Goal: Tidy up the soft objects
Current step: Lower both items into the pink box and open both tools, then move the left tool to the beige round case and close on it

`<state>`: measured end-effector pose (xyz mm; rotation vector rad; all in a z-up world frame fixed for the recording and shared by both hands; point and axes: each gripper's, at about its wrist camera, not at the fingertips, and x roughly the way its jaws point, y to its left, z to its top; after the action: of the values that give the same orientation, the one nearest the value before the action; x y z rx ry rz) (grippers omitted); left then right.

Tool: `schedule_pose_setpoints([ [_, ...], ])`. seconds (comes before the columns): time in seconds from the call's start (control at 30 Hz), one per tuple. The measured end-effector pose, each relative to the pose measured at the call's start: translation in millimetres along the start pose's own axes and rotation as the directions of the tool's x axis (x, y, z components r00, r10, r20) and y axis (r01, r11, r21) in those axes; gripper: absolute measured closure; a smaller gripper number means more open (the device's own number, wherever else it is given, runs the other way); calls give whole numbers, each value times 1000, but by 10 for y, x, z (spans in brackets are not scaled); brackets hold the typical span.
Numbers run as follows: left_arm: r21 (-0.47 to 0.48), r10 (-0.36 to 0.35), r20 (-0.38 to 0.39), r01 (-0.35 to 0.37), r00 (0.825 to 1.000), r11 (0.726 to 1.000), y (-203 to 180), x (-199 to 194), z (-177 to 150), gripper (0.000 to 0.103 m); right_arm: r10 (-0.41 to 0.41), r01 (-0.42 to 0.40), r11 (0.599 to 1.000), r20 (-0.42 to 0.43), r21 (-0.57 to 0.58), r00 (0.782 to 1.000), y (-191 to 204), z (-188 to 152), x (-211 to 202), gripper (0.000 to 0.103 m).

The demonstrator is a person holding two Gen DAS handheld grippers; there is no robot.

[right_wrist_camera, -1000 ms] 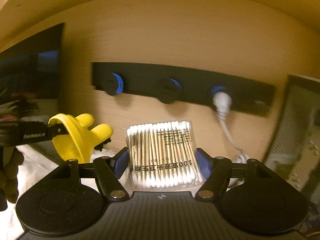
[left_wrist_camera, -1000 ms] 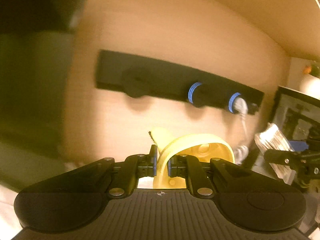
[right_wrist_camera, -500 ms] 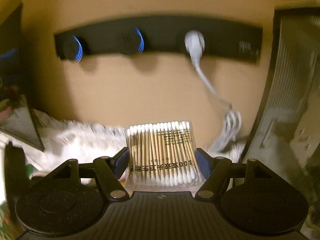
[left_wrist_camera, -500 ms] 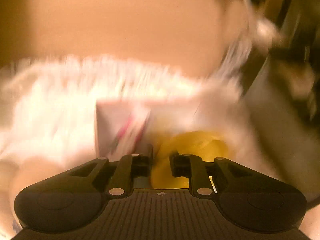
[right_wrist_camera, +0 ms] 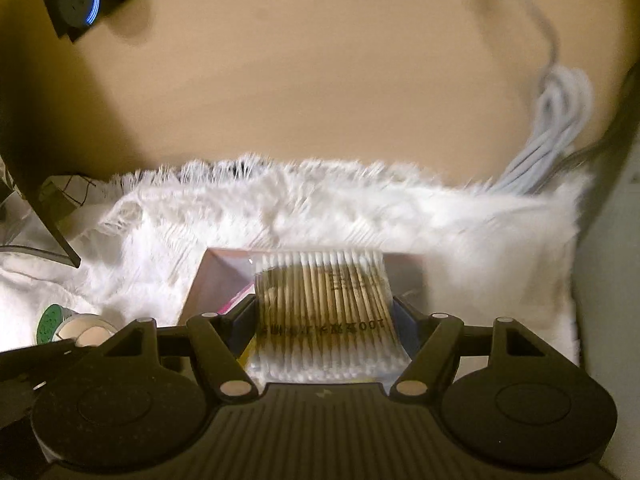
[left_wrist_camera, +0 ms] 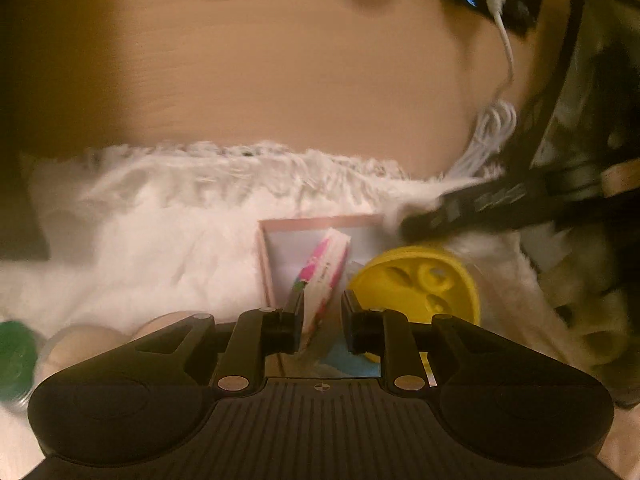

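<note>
My left gripper [left_wrist_camera: 322,320] hangs low over an open pink box [left_wrist_camera: 265,268] on a white fluffy cloth [left_wrist_camera: 160,240]. Its jaws are opening with nothing pressed between them. A yellow rubber glove [left_wrist_camera: 416,292] lies free just right of the right finger, beside a pink-and-white packet [left_wrist_camera: 326,264] that stands in the box. My right gripper [right_wrist_camera: 324,320] is shut on a clear pack of cotton swabs [right_wrist_camera: 324,304] and holds it above the same pink box [right_wrist_camera: 216,276]. In the left wrist view, the right gripper [left_wrist_camera: 472,204] shows as a black blur behind the box.
A wooden wall [left_wrist_camera: 280,80] rises behind the cloth, with a black socket strip [right_wrist_camera: 76,0] and a white plug and coiled cable [left_wrist_camera: 492,128]. A green-lidded jar [left_wrist_camera: 14,352] and pale round things [left_wrist_camera: 80,344] sit at the left. A dark framed object [left_wrist_camera: 592,100] stands at the right.
Both views tipped down from the socket strip to the cloth and the pink box. The left gripper let go of the yellow glove, which now lies by the box. The swabs stay gripped.
</note>
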<state>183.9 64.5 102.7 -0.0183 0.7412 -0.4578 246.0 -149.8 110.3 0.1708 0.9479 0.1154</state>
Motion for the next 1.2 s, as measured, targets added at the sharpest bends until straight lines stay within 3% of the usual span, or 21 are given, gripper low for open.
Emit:
schedule_pose_setpoints([
  [0.13,-59,-23,21,24,1000,998,149,-284,-39,81,36,-35,999,-41,25,999,40,-2,163,32],
  [0.27,-99,-63,27,65,998,993,302,-571,-174,81,97,-96,995,-27,39,995,18,-10,43,31],
  [0.4,-114,-60,58,66,996,991,506,-853,-391,81,130,-133,990,51,44,990,5,-16,-296,24],
  [0.47,-134,-29,72,39,997,990,646,-987,-506,81,102,-106,994,93,35,990,21,-28,-474,23],
  [0.57,-216,39,99,-17,994,976,945,-1197,-678,81,-10,12,1000,132,-13,991,148,-97,-637,23],
  [0.67,-299,165,111,-125,980,946,1269,-1413,-874,81,-99,125,984,190,-130,977,422,-281,-709,23],
  [0.77,-347,295,69,-254,953,903,1550,-1525,-1066,81,-93,145,957,207,-252,974,732,-493,-722,23],
  [0.83,-373,330,23,-298,944,879,1697,-1552,-1177,81,-49,112,941,201,-318,978,934,-634,-722,22],
  [0.9,-399,302,11,-273,953,875,1782,-1564,-1258,81,-11,78,930,186,-358,983,1093,-757,-714,22],
  [1.03,-334,181,58,-152,982,930,1689,-1496,-1272,81,63,-9,925,130,-380,989,1310,-972,-713,22],
  [1.2,-320,118,88,-84,989,944,1554,-1274,-1151,81,74,3,886,147,-463,986,1578,-1215,-735,22],
])
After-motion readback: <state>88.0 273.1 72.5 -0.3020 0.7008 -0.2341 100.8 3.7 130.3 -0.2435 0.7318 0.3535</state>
